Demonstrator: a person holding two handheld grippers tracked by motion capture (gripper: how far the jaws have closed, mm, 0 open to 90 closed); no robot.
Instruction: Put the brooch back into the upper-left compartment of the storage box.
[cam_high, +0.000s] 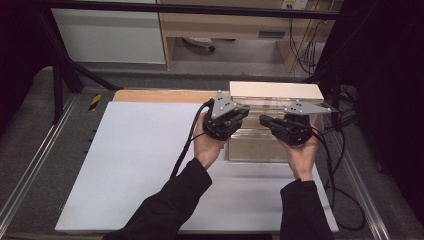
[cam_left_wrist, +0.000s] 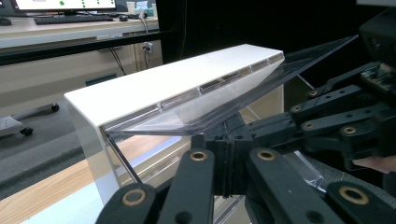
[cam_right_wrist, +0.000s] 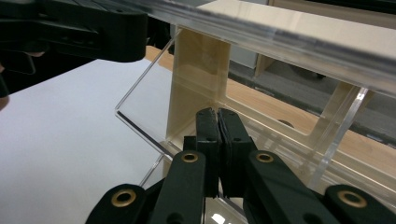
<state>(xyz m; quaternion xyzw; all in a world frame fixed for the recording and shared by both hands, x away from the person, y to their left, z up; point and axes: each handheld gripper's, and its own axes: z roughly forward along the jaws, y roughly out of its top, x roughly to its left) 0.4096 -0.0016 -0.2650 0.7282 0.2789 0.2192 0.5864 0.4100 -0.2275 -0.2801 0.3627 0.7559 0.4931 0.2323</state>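
A: Dark curtains ring the workspace, and a white sheet covers the tabletop (cam_high: 150, 165), with bare wood at its far edge.

B: What sits beyond the fingers?

A: A clear acrylic box with a flat white top (cam_high: 275, 90), its transparent hinged front panel (cam_left_wrist: 261, 88) swung upward, probably to open the inside.

B: And the left gripper (cam_high: 239, 114)?

A: Its fingers are pressed together just under that panel's lower edge; whether they pinch anything, I cannot tell.

B: The right gripper (cam_high: 266, 120)?

A: Its fingers are together too, pointing into the open box below the lifted panel, holding nothing I can see. The two grippers face each other, nearly touching.
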